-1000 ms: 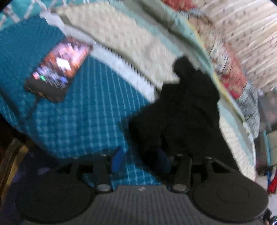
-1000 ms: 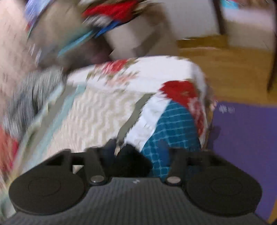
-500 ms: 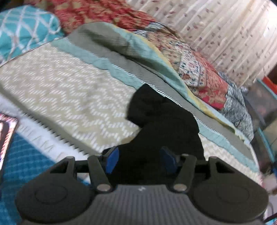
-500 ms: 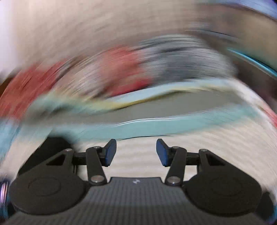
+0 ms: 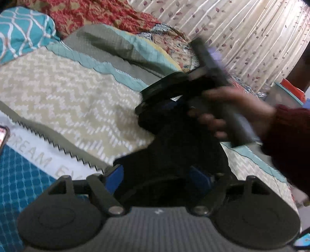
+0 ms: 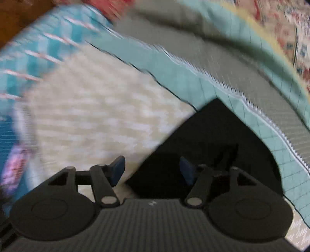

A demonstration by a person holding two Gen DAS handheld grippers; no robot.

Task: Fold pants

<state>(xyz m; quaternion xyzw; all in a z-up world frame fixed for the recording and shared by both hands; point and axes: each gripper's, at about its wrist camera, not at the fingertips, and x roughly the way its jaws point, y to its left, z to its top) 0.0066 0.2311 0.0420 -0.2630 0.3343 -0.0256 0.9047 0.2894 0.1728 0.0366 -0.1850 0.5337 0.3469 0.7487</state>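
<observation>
The black pants (image 5: pixel 180 153) lie bunched on the quilted bed cover. My left gripper (image 5: pixel 158 177) is open, its blue pads on either side of the near edge of the pants. In the left wrist view the right gripper (image 5: pixel 164 97), held by a hand in a dark red sleeve, hovers over the far end of the pants. In the right wrist view the right gripper (image 6: pixel 152 169) is open just above a pointed corner of the pants (image 6: pixel 211 139); its right pad is over the black cloth, its left pad over the beige quilt.
The bed carries a beige zigzag quilt (image 5: pixel 64 97) with teal and grey borders, a blue checked cover (image 5: pixel 21 180), a teal patterned pillow (image 5: pixel 21 31) and red floral bedding (image 5: pixel 93 13). A phone edge (image 5: pixel 3 133) shows at far left. Curtains (image 5: pixel 251 29) hang behind.
My right gripper has swung across the bed and come down over the far end of the pants, now showing in the left view. My left gripper stays open at the near edge.
</observation>
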